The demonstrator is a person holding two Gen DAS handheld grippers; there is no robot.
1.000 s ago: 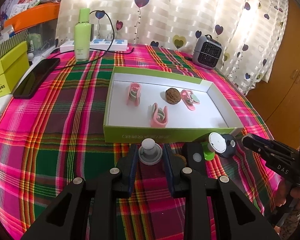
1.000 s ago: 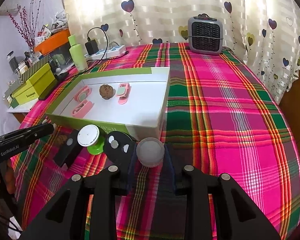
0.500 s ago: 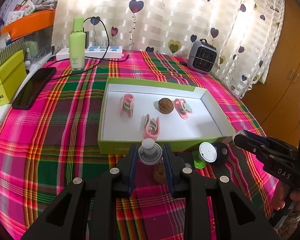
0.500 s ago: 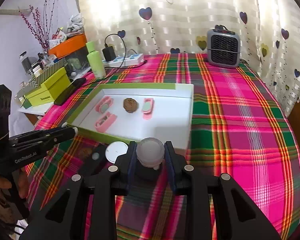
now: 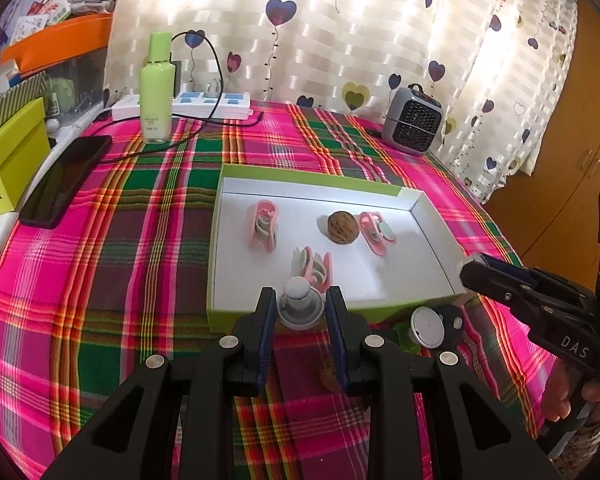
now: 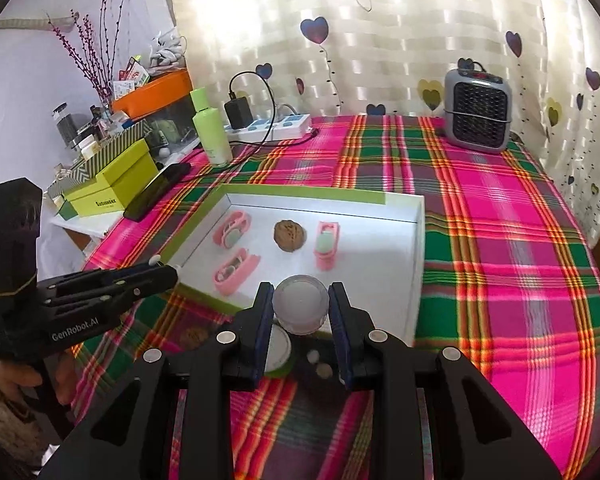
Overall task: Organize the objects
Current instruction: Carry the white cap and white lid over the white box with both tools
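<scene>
My left gripper (image 5: 300, 304) is shut on a small grey knob (image 5: 300, 306), held just in front of the green tray's near wall (image 5: 236, 318). My right gripper (image 6: 300, 306) is shut on a frosted round jar (image 6: 300, 308) at the tray's near edge (image 6: 416, 280). In the white-lined tray lie a walnut (image 5: 342, 228) and three pink clips (image 5: 264, 230) (image 5: 314, 268) (image 5: 376, 232). On the cloth before the tray sit a second walnut (image 5: 330, 372), a white disc on a green base (image 5: 426, 326) and a black piece (image 5: 454, 318).
A green bottle (image 5: 156, 92), a power strip (image 5: 204, 104) and a black phone (image 5: 66, 180) are at the back left. A grey heater (image 5: 412, 126) stands back right. Yellow-green boxes (image 6: 112, 184) sit past the table's left edge. A hand (image 5: 564, 396) grips the right tool's handle.
The right gripper has risen off the cloth with the jar and come up to the tray. The left gripper has lifted a little with the knob, uncovering the loose walnut below.
</scene>
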